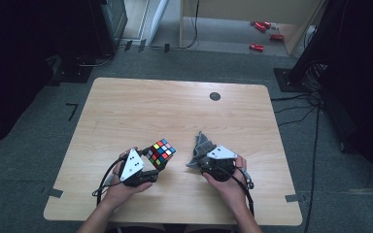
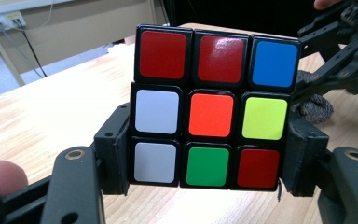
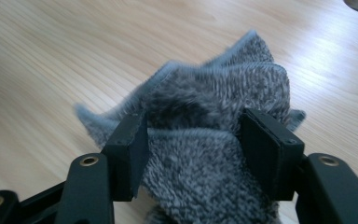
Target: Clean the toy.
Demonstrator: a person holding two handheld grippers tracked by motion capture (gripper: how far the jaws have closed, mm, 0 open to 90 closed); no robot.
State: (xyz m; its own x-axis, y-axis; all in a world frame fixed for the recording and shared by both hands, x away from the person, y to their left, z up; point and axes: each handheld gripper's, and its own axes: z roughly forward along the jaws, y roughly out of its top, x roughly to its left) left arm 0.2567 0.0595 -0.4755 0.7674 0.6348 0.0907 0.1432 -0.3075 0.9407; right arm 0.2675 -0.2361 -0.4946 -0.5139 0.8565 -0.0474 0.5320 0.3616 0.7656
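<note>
From above, the left gripper clamps a scrambled puzzle cube near the front of the wooden table while the right gripper pinches a grey cloth beside it, and close up, the cube sits squeezed between the left jaws, the bunched cloth between the right ones.

It looked like a lab or test room set up for recording, not a home. 1 plain wooden table stood alone on grey carpet, with strips of tape marking the floor near its corners. Black cables ran across the carpet on the right toward dark equipment stands. A dark cabinet stood at the back left, and a few red items lay scattered under a pale desk behind.
</note>
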